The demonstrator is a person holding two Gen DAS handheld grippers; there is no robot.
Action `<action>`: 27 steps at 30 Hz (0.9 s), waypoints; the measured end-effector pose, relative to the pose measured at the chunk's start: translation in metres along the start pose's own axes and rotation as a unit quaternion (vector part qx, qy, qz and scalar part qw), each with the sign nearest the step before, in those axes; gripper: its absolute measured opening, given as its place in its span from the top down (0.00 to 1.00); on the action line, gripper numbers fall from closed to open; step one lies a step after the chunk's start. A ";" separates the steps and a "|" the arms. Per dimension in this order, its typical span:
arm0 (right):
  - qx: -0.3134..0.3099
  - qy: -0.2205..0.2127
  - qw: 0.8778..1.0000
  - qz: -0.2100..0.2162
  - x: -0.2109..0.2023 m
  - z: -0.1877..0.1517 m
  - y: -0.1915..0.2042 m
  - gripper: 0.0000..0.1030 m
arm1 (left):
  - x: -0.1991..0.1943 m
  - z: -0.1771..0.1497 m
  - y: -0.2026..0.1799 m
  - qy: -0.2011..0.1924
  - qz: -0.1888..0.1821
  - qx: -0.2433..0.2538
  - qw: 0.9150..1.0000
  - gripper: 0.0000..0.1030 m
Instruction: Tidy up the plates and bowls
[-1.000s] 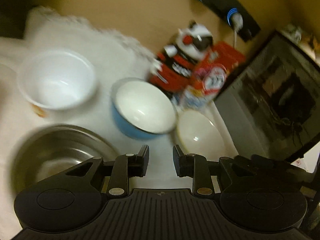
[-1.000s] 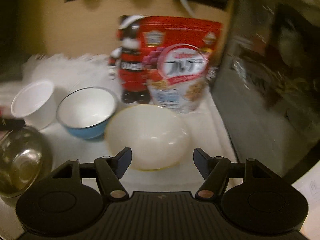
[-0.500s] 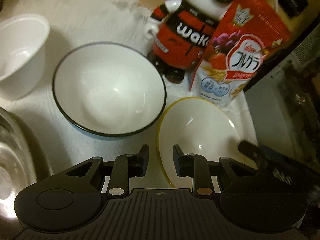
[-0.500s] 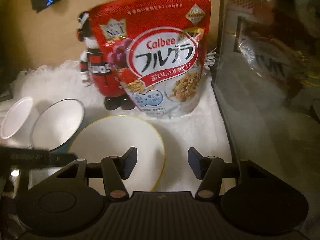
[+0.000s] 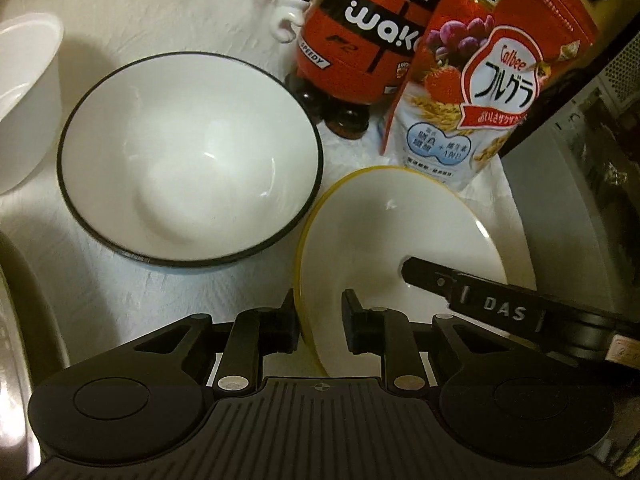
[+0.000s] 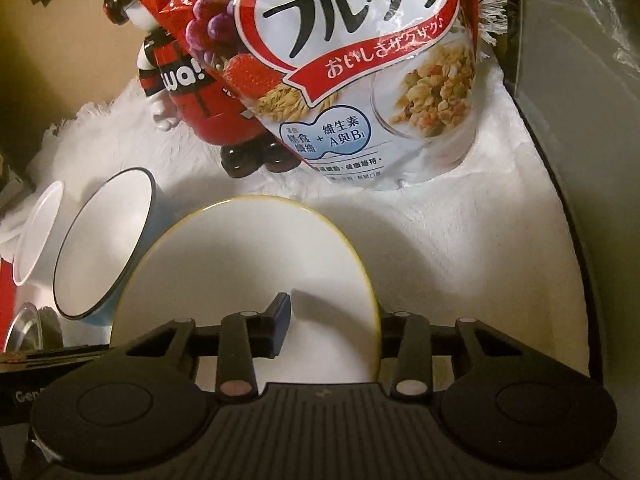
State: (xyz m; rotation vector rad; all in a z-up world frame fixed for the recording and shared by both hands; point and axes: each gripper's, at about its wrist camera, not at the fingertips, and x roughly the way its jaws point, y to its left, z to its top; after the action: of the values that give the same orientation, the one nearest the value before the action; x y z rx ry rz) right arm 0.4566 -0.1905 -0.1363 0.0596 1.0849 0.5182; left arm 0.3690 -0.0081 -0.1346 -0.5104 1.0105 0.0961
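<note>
A white plate with a yellow rim (image 5: 400, 232) (image 6: 240, 256) lies on the white cloth, in front of the cereal bag. My left gripper (image 5: 320, 320) straddles its left rim, one finger outside and one on the inner face. Its jaws are closing, and a little gap still shows at the inner pad. My right gripper (image 6: 332, 316) straddles the right rim. One of its fingertips (image 6: 282, 314) is over the plate's middle and the other is hidden behind the rim. Its jaws are closing too, still wide of the rim. A black-rimmed blue bowl (image 5: 188, 156) (image 6: 104, 240) sits left of the plate.
A plain white bowl (image 5: 24, 100) and a steel bowl (image 5: 16, 320) stand further left. A red cereal bag (image 5: 492, 80) (image 6: 360, 60) and a red figurine (image 5: 360, 40) stand just behind the plate. A dark cabinet wall (image 5: 580, 200) (image 6: 580, 120) closes the right side.
Both grippers have come down and forward onto the yellow-rimmed plate, one at each side of its rim. The right jaws have narrowed a lot, the left ones slightly.
</note>
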 end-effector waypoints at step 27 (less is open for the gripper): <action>0.010 0.062 0.998 0.025 -0.055 -0.097 0.057 0.60 | -0.069 -0.075 0.036 0.052 -0.011 0.071 0.996 0.77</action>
State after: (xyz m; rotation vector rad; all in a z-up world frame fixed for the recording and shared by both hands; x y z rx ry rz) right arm 0.3330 -0.1831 -0.1203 0.0734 1.2126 0.5615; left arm 0.2615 0.0005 -0.1224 -0.3992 1.1042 -0.0218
